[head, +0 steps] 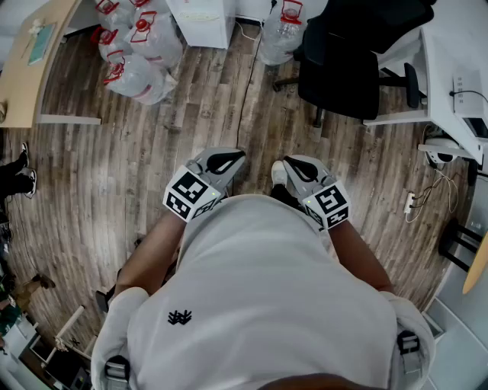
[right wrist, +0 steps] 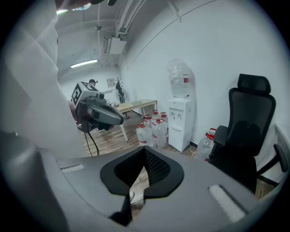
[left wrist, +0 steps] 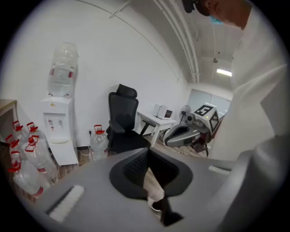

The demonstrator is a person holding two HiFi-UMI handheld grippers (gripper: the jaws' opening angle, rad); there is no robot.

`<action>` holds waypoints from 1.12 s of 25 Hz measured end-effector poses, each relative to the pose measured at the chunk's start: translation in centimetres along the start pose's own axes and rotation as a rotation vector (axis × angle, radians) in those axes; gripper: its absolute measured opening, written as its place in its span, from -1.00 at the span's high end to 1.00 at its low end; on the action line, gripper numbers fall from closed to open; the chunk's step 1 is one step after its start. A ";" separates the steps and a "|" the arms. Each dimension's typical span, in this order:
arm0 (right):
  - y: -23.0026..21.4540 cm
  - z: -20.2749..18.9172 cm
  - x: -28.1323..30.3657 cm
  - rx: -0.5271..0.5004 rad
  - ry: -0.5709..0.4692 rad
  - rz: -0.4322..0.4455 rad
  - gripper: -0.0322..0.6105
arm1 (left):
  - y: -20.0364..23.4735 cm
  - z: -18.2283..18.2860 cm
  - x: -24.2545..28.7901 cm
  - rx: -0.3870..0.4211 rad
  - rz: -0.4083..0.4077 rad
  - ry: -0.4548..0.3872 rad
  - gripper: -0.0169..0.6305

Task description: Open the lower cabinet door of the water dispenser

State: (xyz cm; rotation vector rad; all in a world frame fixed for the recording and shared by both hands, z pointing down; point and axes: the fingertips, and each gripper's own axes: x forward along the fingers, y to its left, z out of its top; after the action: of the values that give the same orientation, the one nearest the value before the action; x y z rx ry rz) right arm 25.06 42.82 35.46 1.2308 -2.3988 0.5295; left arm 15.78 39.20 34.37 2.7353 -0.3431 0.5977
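The white water dispenser (left wrist: pixel 59 130) stands against the far wall with a clear bottle on top; its lower cabinet door (left wrist: pixel 66 153) is closed. The right gripper view shows the dispenser (right wrist: pixel 181 121) too, across the room. In the head view only its base (head: pixel 204 21) shows at the top edge. Both grippers are held close to the person's chest, far from the dispenser. My left gripper (head: pixel 229 161) (left wrist: pixel 147 154) is shut with nothing in it. My right gripper (head: pixel 293 166) (right wrist: pixel 144 156) is likewise shut and empty.
Several clear water bottles with red caps (head: pixel 133 53) lie on the wood floor left of the dispenser, and one more bottle (head: pixel 280 34) stands to its right. A black office chair (head: pixel 351 65) and a white desk (head: pixel 457 68) stand at the right. A cable (head: pixel 248 76) runs along the floor.
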 end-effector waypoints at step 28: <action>-13.0 6.0 13.4 -0.072 0.056 0.120 0.88 | 14.5 5.4 3.5 -0.056 0.202 -0.009 0.77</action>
State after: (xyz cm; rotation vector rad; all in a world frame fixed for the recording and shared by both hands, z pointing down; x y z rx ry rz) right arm 27.59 23.72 39.02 1.0333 -2.4328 0.5020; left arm 16.47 23.38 34.97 2.6698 -0.6347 0.6170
